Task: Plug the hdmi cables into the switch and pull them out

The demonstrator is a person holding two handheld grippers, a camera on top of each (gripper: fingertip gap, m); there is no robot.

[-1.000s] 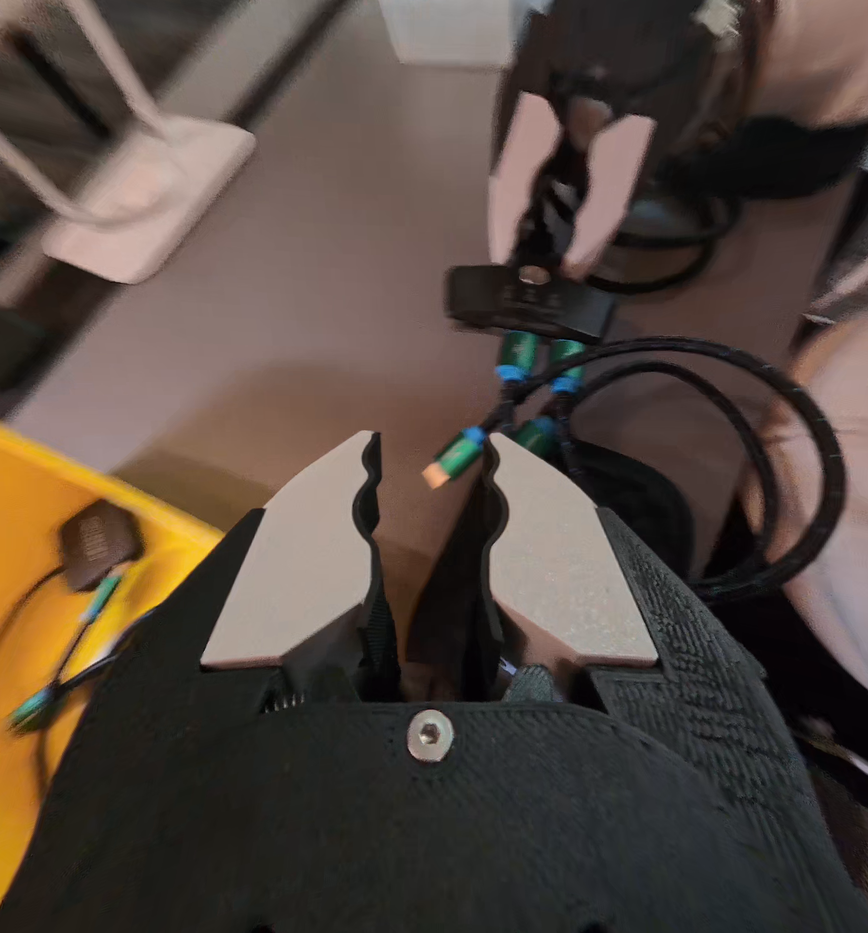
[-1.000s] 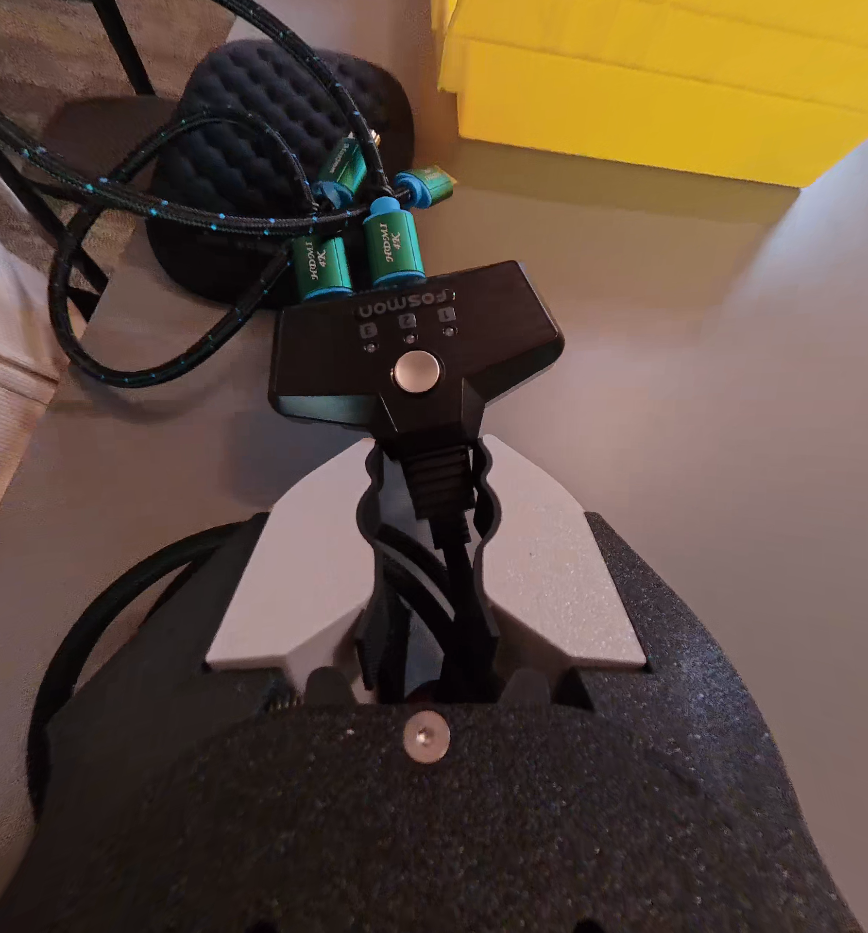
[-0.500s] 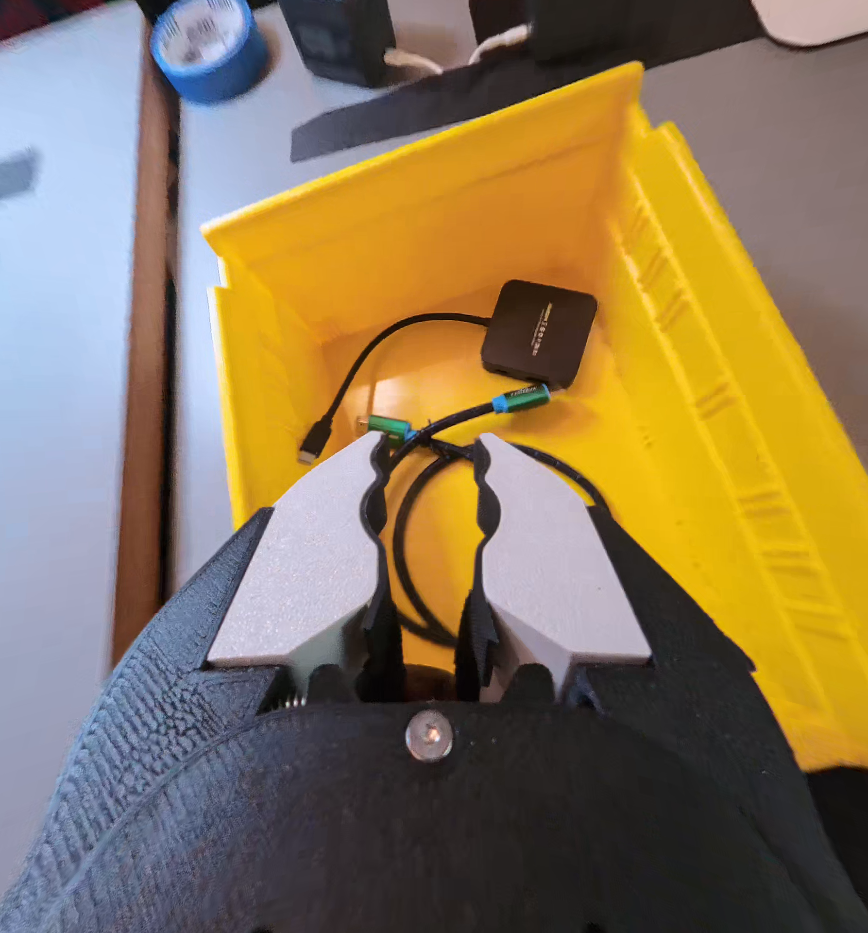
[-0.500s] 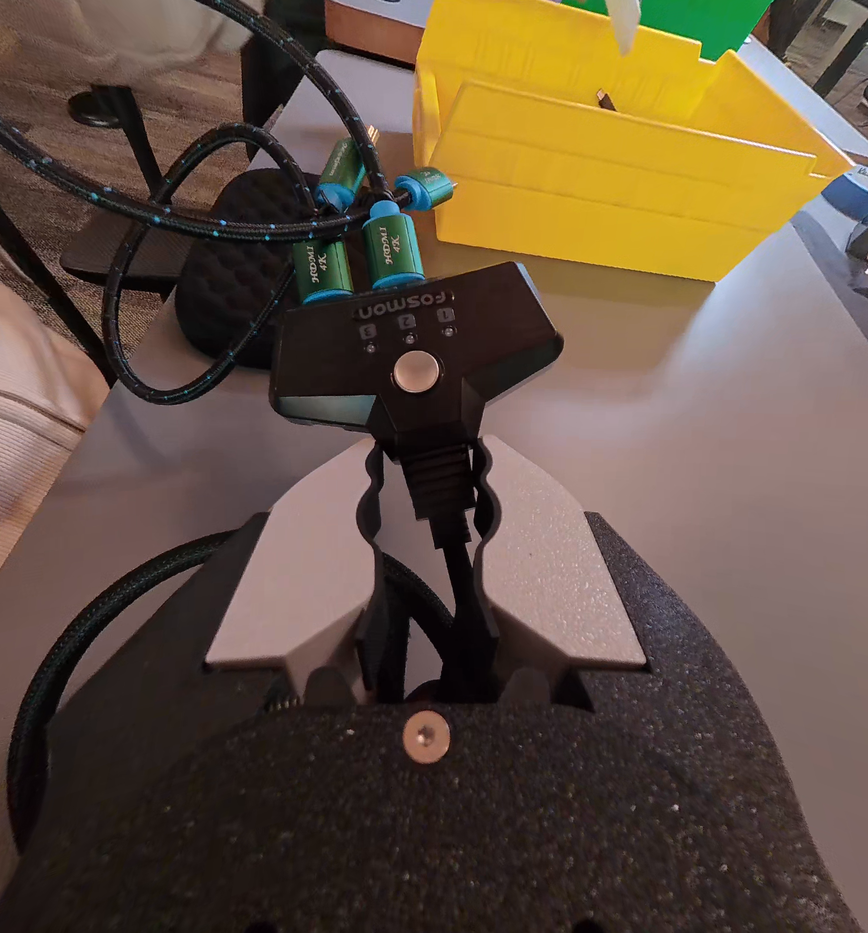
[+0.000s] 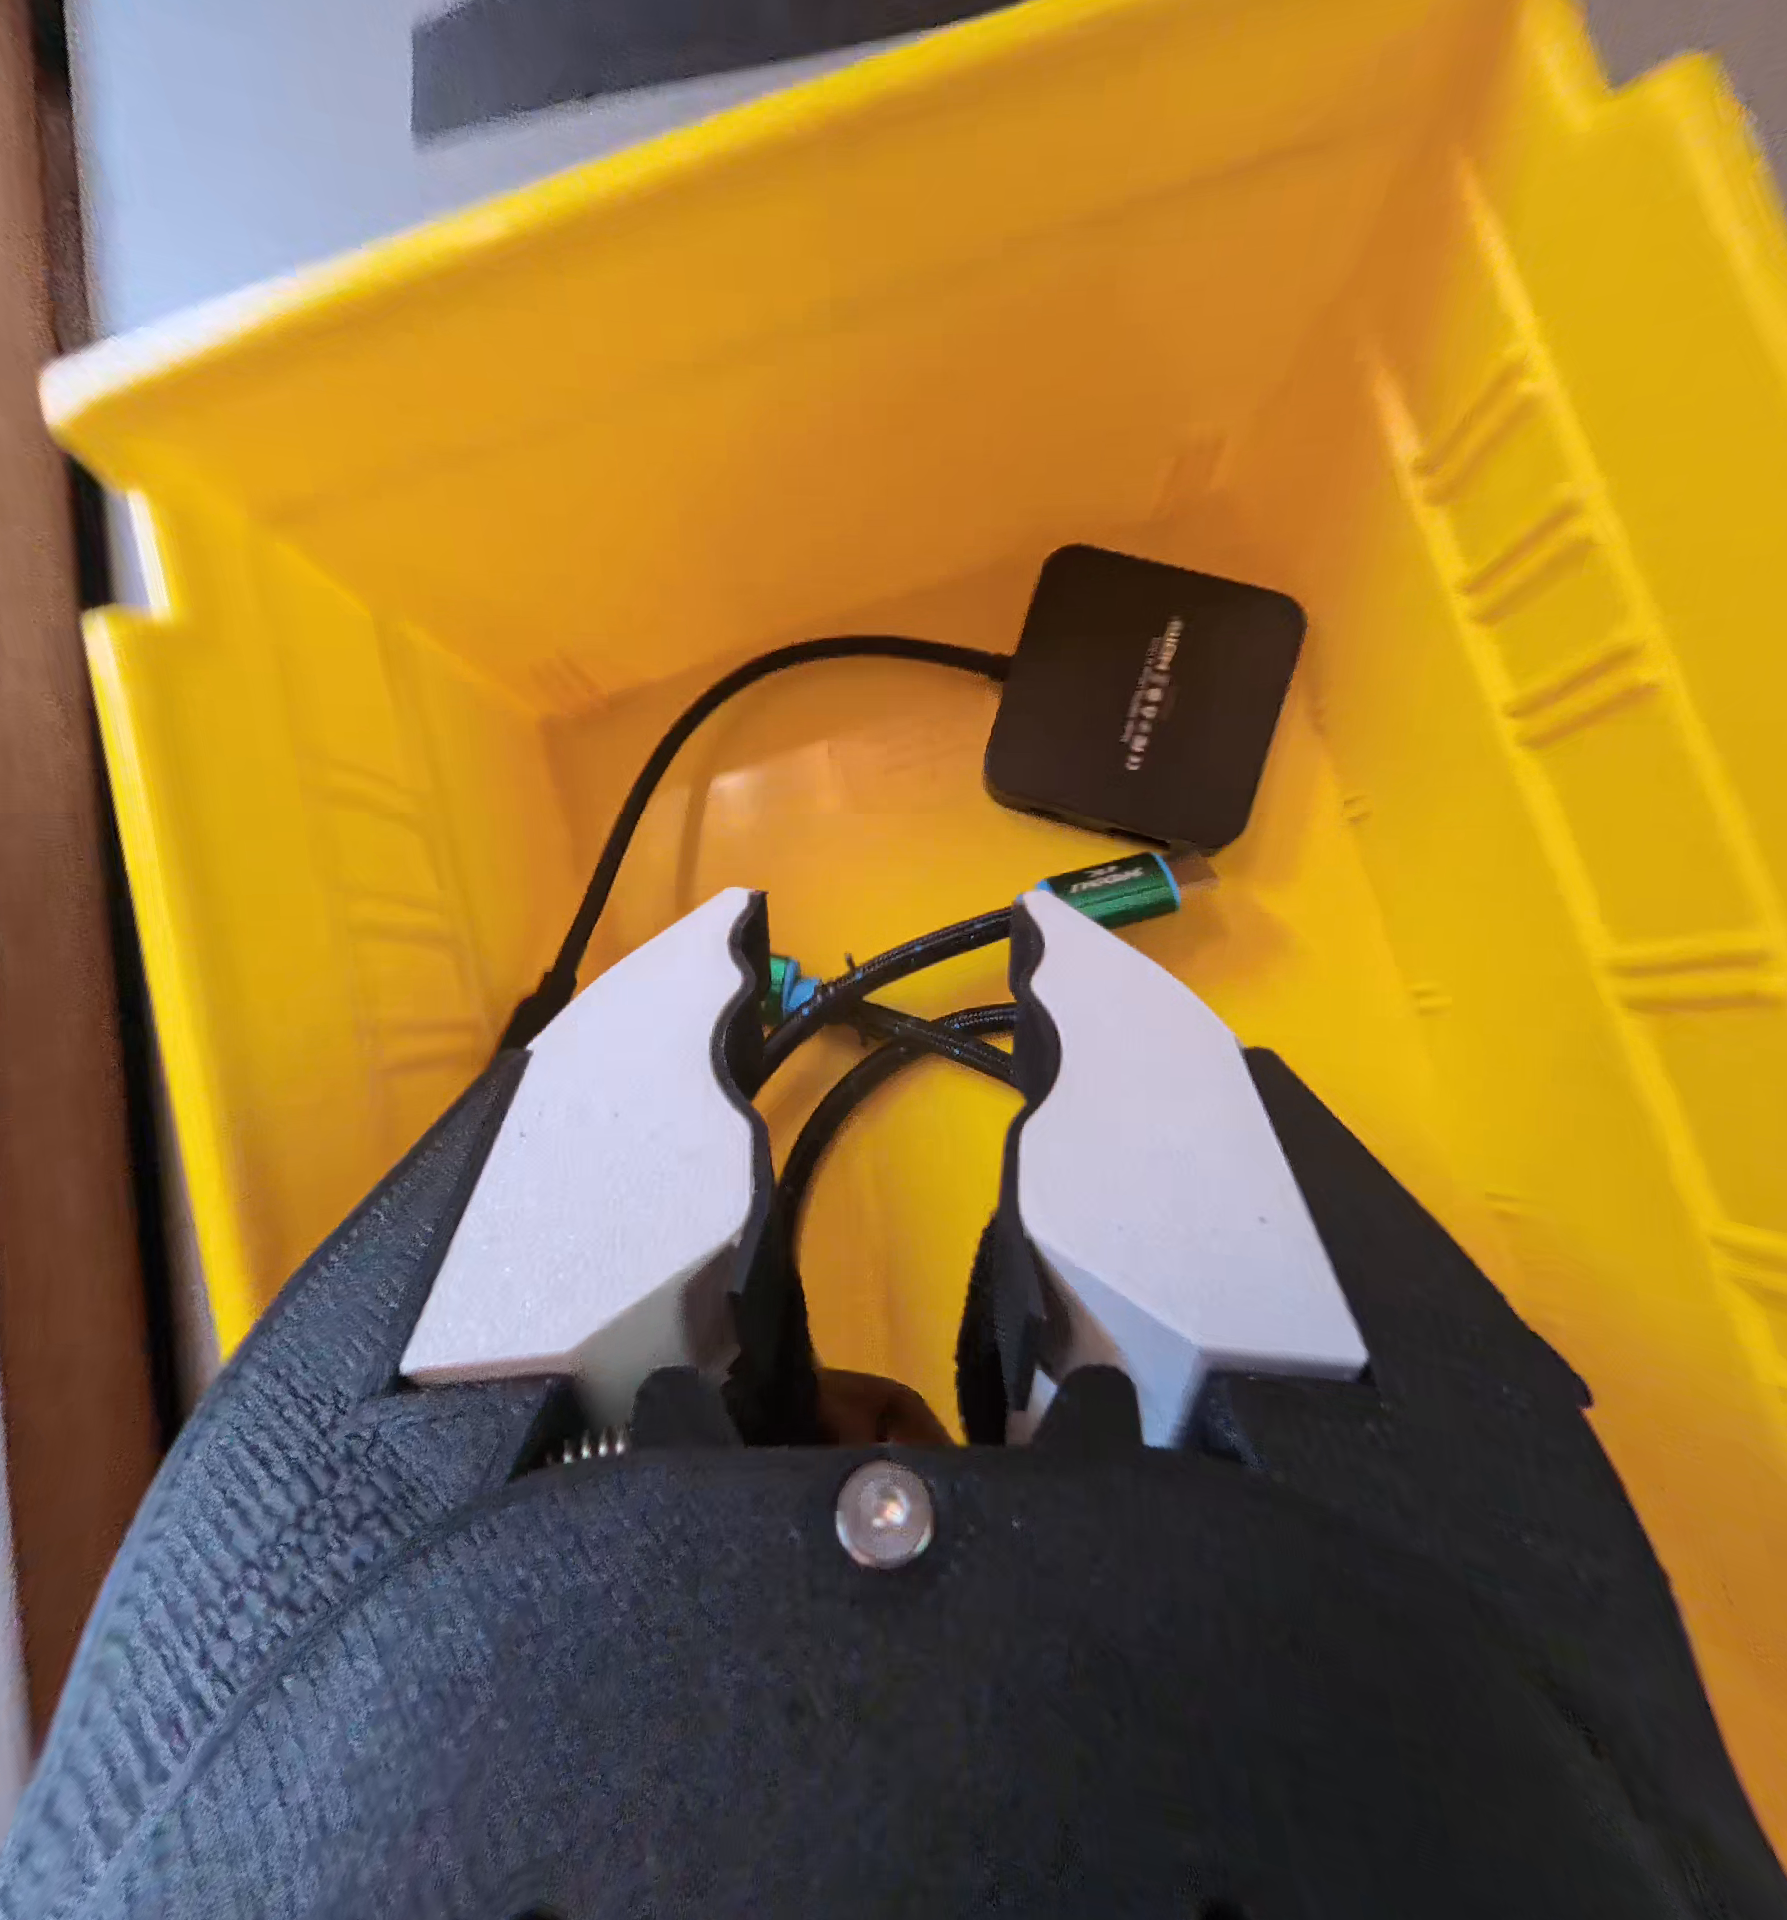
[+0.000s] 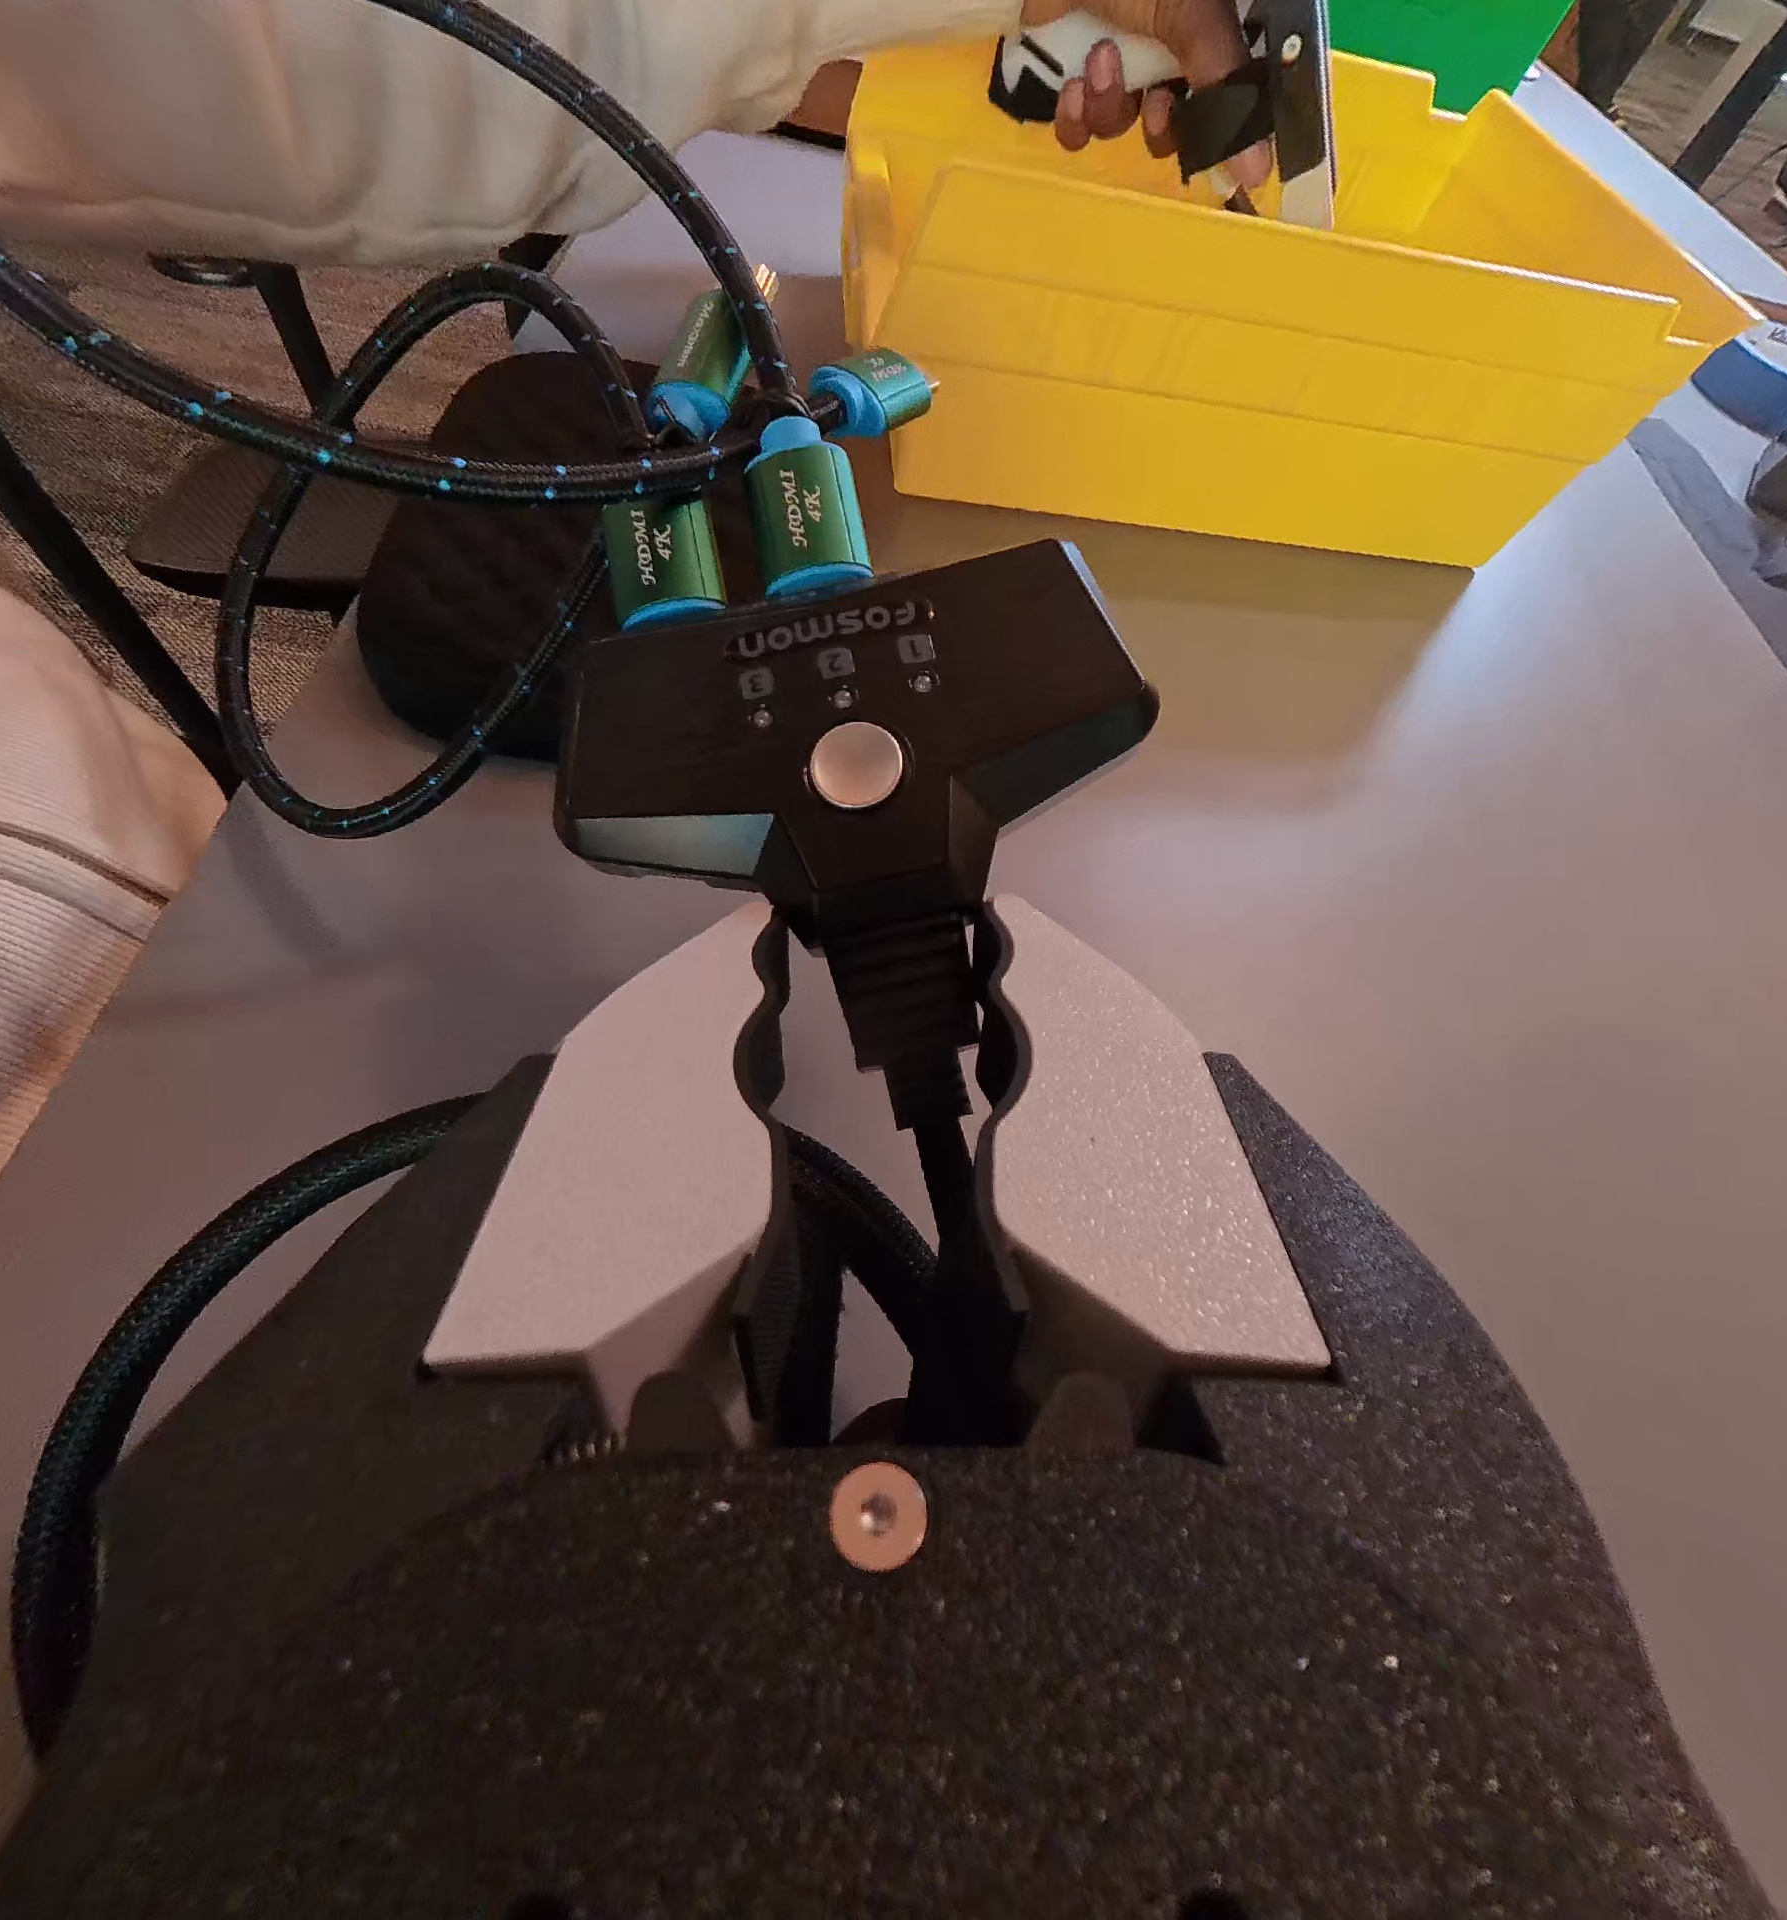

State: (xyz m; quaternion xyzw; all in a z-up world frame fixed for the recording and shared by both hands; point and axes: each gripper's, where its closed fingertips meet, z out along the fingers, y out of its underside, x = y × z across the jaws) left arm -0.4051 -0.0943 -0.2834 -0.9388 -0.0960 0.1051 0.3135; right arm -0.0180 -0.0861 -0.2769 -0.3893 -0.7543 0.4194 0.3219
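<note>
Two green HDMI plugs [image 6: 743,535] seated in the switch [image 6: 847,717] gripped by right tongs [image 6: 876,935]; left tongs [image 5: 884,935], parted and empty, reach a third cable [image 5: 930,940] in the yellow bin [image 5: 723,343].

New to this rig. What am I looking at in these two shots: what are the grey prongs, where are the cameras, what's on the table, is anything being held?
No robot arm: a person holds a two-finger gripper in each hand, with a camera on each looking along its grey fingers. In the left wrist view, the left gripper is open inside a yellow bin, above a coiled braided cable with a green plug and a black square adapter. In the right wrist view, the right gripper is shut on the neck of the black HDMI switch above the grey table. Two green plugs sit in the switch; two more lie loose behind it.
</note>
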